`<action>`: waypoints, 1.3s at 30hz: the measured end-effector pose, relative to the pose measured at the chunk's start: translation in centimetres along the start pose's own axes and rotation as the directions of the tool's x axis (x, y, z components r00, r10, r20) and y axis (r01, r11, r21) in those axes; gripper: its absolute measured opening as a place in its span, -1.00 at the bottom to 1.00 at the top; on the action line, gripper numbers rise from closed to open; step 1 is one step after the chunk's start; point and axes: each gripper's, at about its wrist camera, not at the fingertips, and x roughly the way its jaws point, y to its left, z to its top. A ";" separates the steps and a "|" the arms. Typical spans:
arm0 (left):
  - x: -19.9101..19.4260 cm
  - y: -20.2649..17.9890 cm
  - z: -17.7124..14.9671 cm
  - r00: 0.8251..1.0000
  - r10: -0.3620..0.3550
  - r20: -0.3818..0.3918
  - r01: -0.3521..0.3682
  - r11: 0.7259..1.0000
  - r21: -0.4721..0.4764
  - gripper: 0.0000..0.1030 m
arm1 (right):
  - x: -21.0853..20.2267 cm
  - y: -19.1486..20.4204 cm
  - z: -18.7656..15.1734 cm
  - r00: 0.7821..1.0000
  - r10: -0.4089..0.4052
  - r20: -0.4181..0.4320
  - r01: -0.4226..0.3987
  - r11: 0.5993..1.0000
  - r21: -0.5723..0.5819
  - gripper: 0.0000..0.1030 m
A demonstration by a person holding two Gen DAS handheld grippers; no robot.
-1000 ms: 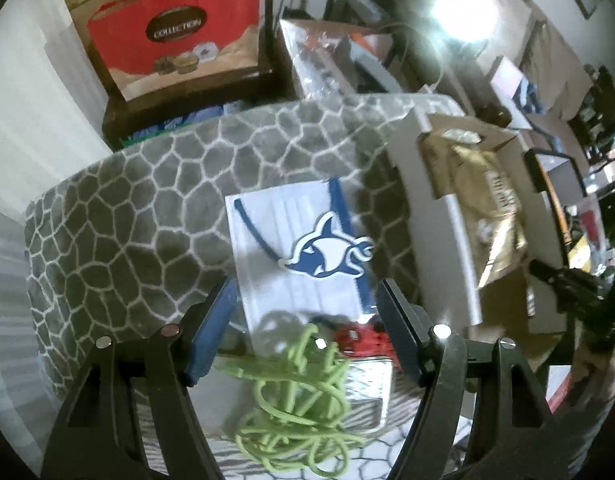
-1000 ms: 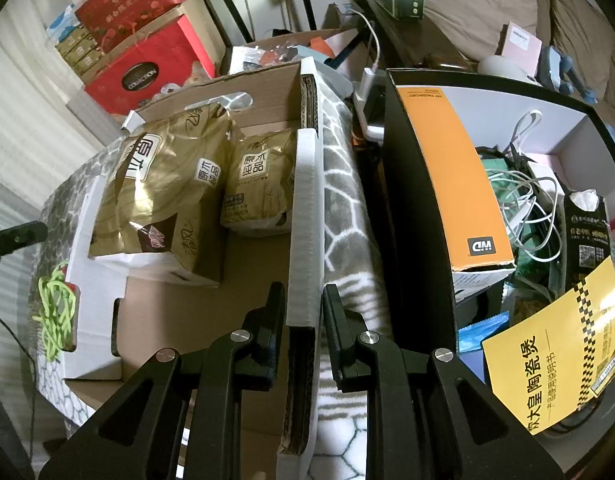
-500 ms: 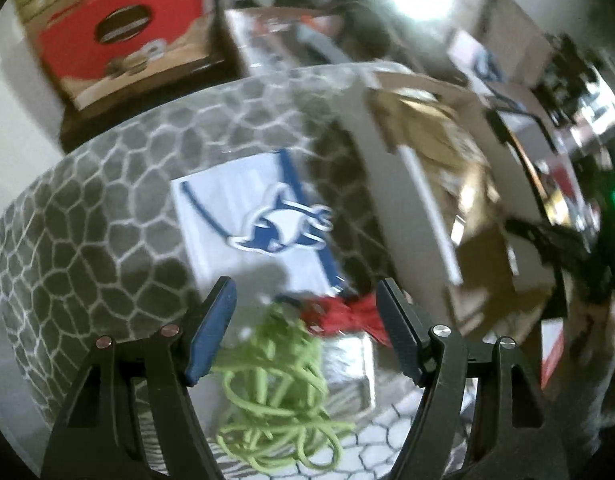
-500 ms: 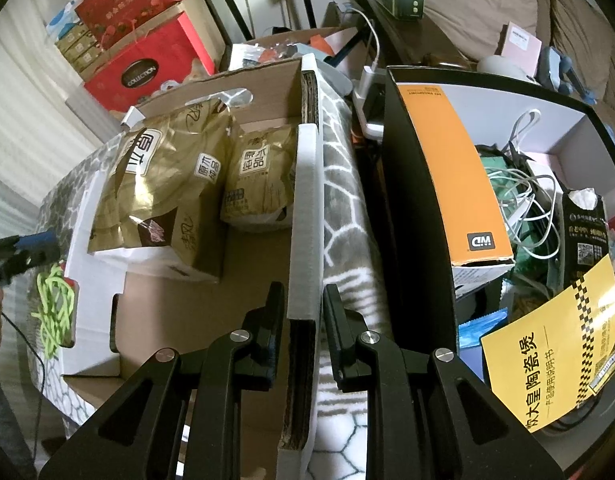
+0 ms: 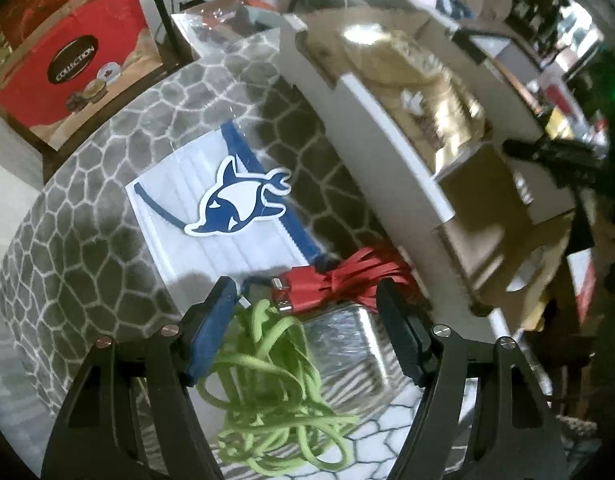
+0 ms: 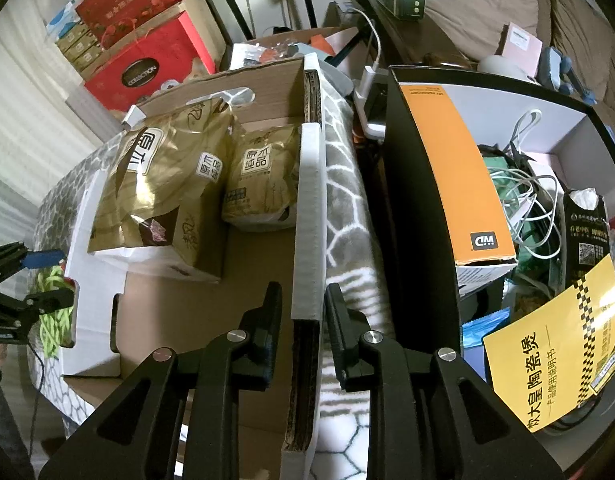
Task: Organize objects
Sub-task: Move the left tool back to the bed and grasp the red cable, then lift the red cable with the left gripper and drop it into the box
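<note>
Tangled lime-green cord (image 5: 267, 392): loose heap on grey honeycomb-patterned cloth, near edge, partly over silvery foil pouch (image 5: 347, 344).
Red flat cable bundle (image 5: 347, 280): folded and bunched, metal plug end pointing left, just beyond green cord, touching pouch's far edge.
White pleated face mask in clear wrapper (image 5: 211, 216): flat, blue straps, blue-and-white shark sticker on top, farther left.
Open cardboard box with white rim (image 6: 307, 208): right of those, two gold foil bags upright at far end.

- Left wrist cam: looks steeply down along its jaws, close over the green cord (image 5: 275, 392) on the patterned blanket (image 5: 87, 248).
- Right wrist cam: looks steeply down, close, along the cardboard box (image 6: 307, 216) wall.
- Shared by the 2 views: green cord, box, red gift box (image 5: 67, 76); the right cam also sees the left gripper (image 6: 39, 276).
</note>
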 end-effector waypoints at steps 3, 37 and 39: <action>0.6 -0.4 0.0 1.000 0.017 -0.005 -0.017 1.000 0.013 0.29 | 0.0 0.0 0.0 1.000 0.000 0.000 0.000 1.000 0.000 -0.55; 1.0 3.7 2.3 0.980 -0.196 0.026 0.187 0.877 -0.443 -0.24 | -0.3 0.3 -0.1 1.000 0.004 0.005 -0.004 1.000 0.006 -0.55; 1.2 3.9 2.5 0.978 -0.207 0.031 0.197 0.861 -0.470 -0.24 | -0.2 0.3 -0.1 1.000 0.006 0.005 -0.006 1.000 0.008 -0.54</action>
